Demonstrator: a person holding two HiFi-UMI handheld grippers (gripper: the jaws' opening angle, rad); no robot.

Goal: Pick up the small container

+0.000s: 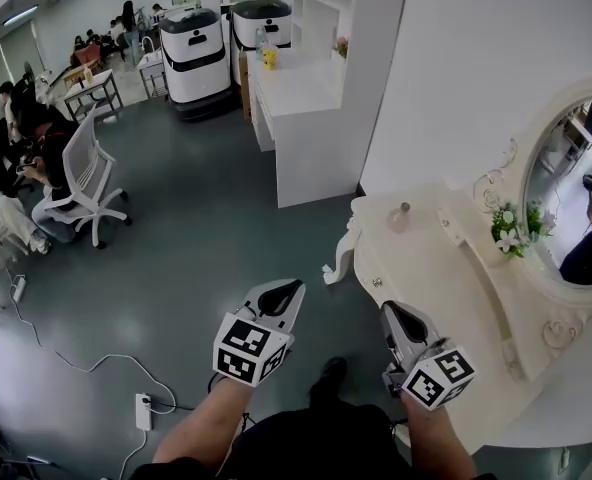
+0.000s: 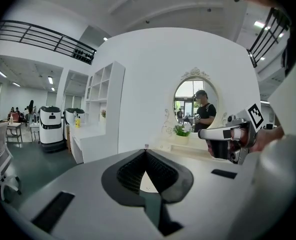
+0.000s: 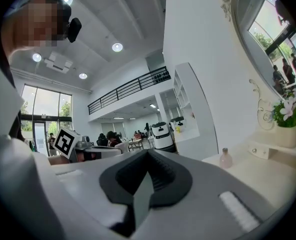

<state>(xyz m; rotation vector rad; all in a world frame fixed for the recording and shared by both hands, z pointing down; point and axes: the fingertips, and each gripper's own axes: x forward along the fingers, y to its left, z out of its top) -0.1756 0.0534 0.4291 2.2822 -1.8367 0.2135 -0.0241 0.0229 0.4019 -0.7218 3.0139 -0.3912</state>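
Closest to you, low in the head view, the left gripper (image 1: 292,288) sits at about 7 o'clock and the right gripper (image 1: 394,314) at about 5 o'clock. Each has its jaws clenched together with nothing between them, and each gripper's own view confirms the ribbed pads meeting on empty air. The left one hangs over the grey floor (image 1: 176,238). The right one is at the near corner of the white vanity table (image 1: 446,293). The small container (image 1: 403,215), a pale pinkish bottle with a narrow top, stands upright near the table's far left corner. It is at roughly 12 o'clock from your right gripper and 1 o'clock from your left, well apart from both. The potted flowers (image 1: 516,230) sit at its 3 o'clock, in front of the oval mirror (image 1: 568,183). You appear to be in the approach step, with nothing grasped yet. The right gripper looks the better placed. Carry it forward over the tabletop towards 12 o'clock and spread the jaws before you arrive. Bring one pad to each side of the bottle's body rather than its neck, and only then close. It looks light and narrow-based, so a nudge from a closed or half-open jaw could tip it.
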